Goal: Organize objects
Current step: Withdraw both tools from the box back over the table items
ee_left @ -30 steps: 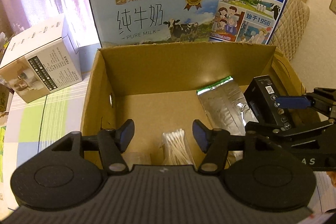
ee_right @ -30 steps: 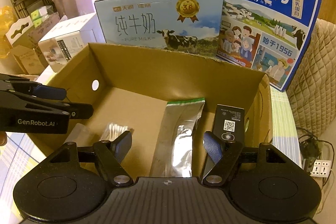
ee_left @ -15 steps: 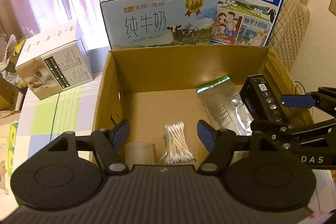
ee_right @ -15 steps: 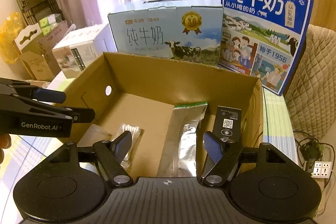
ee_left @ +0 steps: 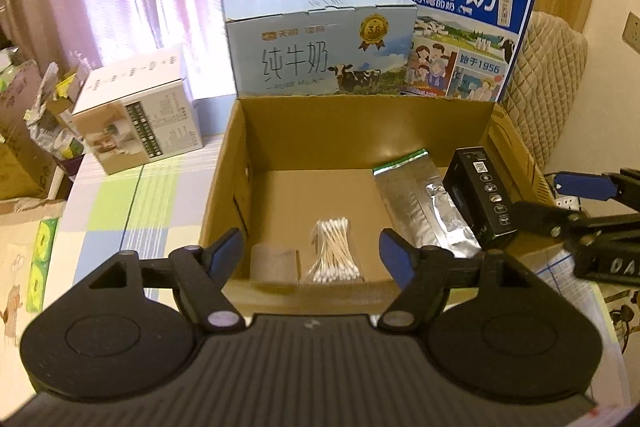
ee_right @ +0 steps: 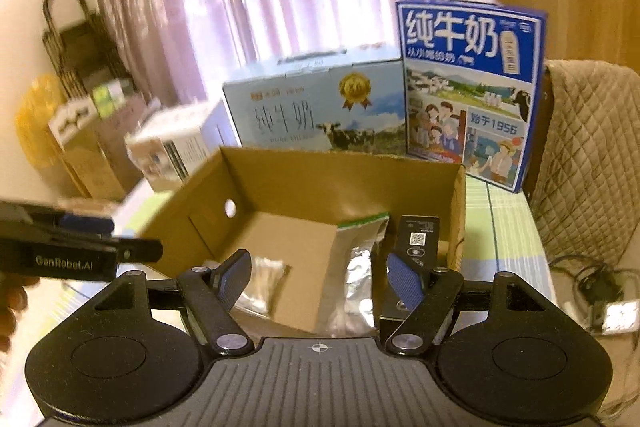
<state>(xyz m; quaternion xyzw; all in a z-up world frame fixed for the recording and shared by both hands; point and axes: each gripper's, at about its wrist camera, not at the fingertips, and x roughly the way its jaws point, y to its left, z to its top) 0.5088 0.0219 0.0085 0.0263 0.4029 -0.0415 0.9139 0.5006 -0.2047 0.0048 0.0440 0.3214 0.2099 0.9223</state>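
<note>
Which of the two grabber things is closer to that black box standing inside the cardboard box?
The right gripper: the black box stands just beyond one of its fingers. The left gripper is over by the cotton swabs, with the silver pouch between it and the box.

the open brown cardboard box (ee_left: 224,163) holds a clear bag of cotton swabs (ee_left: 335,251), a silver foil pouch (ee_left: 424,207) and a black rectangular carton (ee_left: 482,201), beneath the empty, spread-jawed left gripper (ee_left: 312,251).

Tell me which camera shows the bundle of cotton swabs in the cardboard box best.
The left wrist view: the cotton swabs lie sharp and unobstructed on the box floor. In the right wrist view they are blurred and partly hidden behind a gripper finger.
</note>
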